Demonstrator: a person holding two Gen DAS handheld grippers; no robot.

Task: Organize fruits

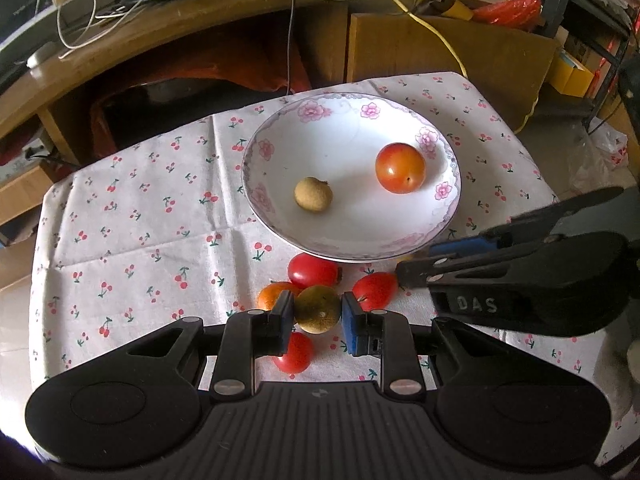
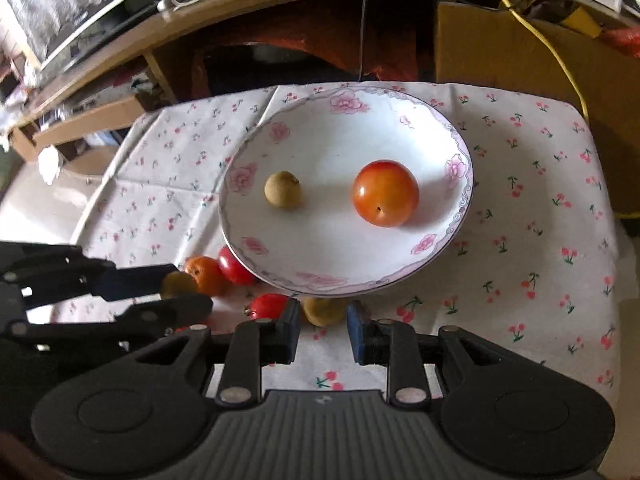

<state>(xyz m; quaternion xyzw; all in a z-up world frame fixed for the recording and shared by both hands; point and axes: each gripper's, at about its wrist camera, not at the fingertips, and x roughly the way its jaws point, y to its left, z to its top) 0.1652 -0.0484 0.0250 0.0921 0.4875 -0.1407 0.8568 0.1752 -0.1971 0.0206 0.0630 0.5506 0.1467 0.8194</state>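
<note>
One cherry-print tablecloth (image 1: 132, 216) — cluttered wooden desk (image 1: 168, 16) behind

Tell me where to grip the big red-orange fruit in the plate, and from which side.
Grip the red-orange fruit across its widest middle, from above. It is round and smooth, so off-centre fingers would likely slip; the raised rim of the plate blocks a low approach, and the small tan fruit lies well clear.

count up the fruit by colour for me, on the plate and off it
red cherry tomatoes: 3
small orange fruit: 1
large red-orange fruit: 1
brown round fruits: 3
total: 8
</note>
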